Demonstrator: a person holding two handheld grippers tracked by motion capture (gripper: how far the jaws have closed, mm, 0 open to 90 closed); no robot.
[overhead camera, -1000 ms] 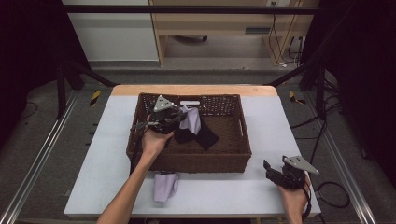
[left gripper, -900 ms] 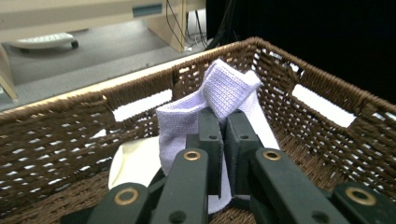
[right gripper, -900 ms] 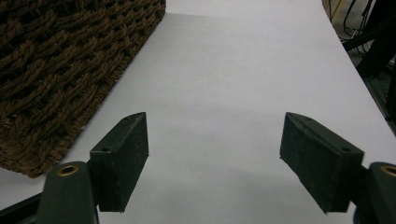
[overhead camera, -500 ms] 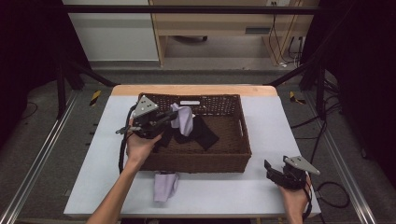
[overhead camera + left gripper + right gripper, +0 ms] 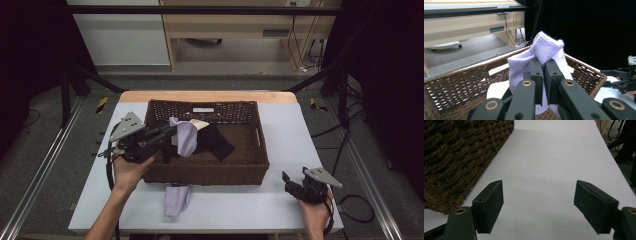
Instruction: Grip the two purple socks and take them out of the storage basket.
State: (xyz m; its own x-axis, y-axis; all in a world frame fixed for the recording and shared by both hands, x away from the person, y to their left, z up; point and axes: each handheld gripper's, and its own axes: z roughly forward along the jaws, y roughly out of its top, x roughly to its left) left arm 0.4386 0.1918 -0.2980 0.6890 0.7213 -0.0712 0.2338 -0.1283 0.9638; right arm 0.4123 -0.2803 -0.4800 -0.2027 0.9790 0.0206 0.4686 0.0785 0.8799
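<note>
A brown wicker basket (image 5: 252, 167) stands in the middle of the white table (image 5: 295, 135). My left gripper (image 5: 171, 132) is shut on a lilac sock (image 5: 185, 137) and holds it over the basket's left side; its jaws pinch the sock's folded top (image 5: 546, 50). Inside the basket lie a black cloth (image 5: 216, 141) and a pale cream item (image 5: 200, 123). A second lilac sock (image 5: 176, 199) rests on the table in front of the basket. My right gripper (image 5: 289, 183) sits low at the table's front right, open, its jaws wide apart over bare table (image 5: 539, 192).
The basket's corner (image 5: 454, 162) lies to the left of the right gripper. A wooden strip (image 5: 205, 96) edges the table's far side. Dark frame posts and cables stand beyond the table on both sides.
My left gripper has drawn back to the left and up, lifting the lilac sock from the basket's middle toward its left wall. The right gripper has stayed put.
</note>
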